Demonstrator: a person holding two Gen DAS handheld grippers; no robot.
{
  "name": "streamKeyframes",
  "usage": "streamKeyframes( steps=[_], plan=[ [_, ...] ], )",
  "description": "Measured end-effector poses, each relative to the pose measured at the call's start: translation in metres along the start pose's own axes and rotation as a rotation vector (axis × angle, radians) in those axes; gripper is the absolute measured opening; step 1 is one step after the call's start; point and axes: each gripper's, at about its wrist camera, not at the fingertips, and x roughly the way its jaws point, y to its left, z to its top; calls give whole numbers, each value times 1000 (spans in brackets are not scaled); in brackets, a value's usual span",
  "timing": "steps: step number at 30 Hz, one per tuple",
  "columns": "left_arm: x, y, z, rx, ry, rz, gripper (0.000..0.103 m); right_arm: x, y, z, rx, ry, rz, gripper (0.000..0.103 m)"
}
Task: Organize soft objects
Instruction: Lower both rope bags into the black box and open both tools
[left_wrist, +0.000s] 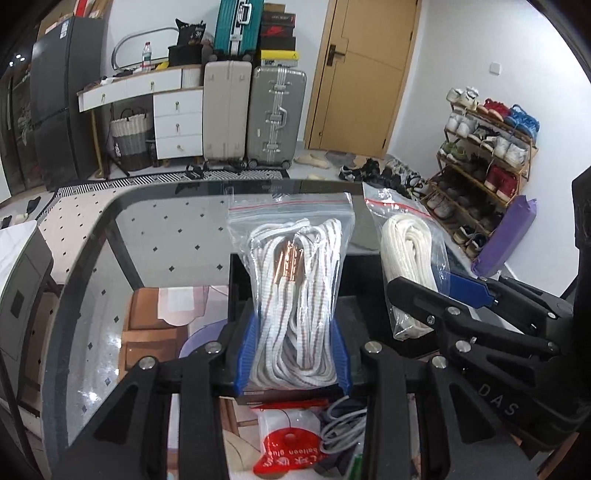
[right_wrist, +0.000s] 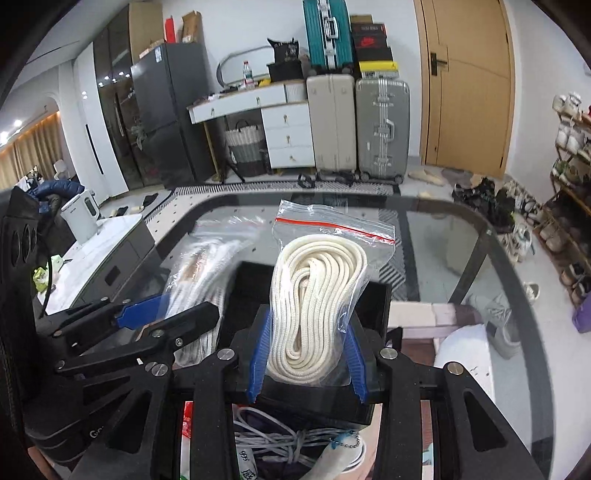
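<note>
My left gripper (left_wrist: 293, 354) is shut on a clear zip bag of white rope with thin brown stripes (left_wrist: 295, 280), held upright over a black box (left_wrist: 365, 266). My right gripper (right_wrist: 308, 358) is shut on a clear zip bag of cream rope (right_wrist: 314, 302), also upright over the black box (right_wrist: 373, 306). Each gripper shows in the other view: the right one (left_wrist: 454, 295) with the cream bag (left_wrist: 406, 251), the left one (right_wrist: 162, 314) with the striped bag (right_wrist: 207, 266), blurred.
The glass table (left_wrist: 147, 229) has rounded edges. Below the grippers lie grey cables (right_wrist: 273, 439) and a red-labelled packet (left_wrist: 291, 446). Suitcases (left_wrist: 251, 114), a white dresser, a fridge and a shoe rack (left_wrist: 487, 155) stand beyond the table.
</note>
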Motion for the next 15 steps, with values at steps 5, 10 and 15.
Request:
streamKeyframes(
  steps=[5, 10, 15],
  plan=[
    [6, -5, -6, 12, 2, 1, 33, 21, -10, -15, 24, 83, -2, 37],
    [13, -9, -7, -4, 18, -16, 32, 27, -22, -26, 57, 114, -3, 37],
    [33, -13, -9, -13, 85, -10, 32, 24, -23, -29, 26, 120, 3, 37]
  ],
)
